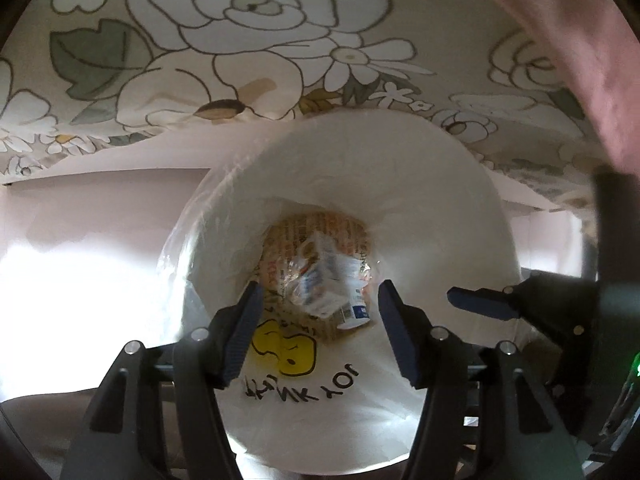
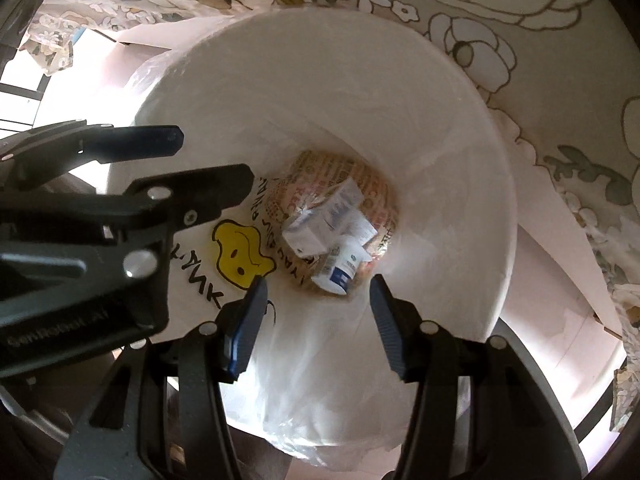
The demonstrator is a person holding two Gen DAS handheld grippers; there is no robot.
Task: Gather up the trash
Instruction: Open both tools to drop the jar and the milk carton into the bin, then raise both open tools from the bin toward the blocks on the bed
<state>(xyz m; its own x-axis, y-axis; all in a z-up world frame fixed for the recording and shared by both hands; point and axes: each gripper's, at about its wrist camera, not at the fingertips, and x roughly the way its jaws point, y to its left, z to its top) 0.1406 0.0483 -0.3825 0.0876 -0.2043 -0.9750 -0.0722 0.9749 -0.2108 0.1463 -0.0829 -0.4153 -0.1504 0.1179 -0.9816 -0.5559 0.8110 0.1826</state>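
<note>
A white bin lined with a plastic bag (image 1: 440, 200) stands below both grippers; it also shows in the right wrist view (image 2: 440, 120). The bag bears a yellow smiley face (image 1: 284, 350) and black lettering. At the bottom lie trash pieces: a brown printed wrapper (image 1: 320, 228), white cartons (image 2: 324, 220) and a small white cup with a blue label (image 2: 344, 270). My left gripper (image 1: 320, 320) is open and empty above the bin mouth. My right gripper (image 2: 318, 312) is open and empty above it too. The left gripper's fingers (image 2: 140, 140) show at left in the right wrist view.
A floral-patterned cloth (image 1: 240, 40) covers a table edge behind the bin. A pink fabric (image 1: 580, 60) hangs at the upper right of the left wrist view. Pale floor (image 1: 80, 240) surrounds the bin. The right gripper's finger (image 1: 480, 302) shows at right.
</note>
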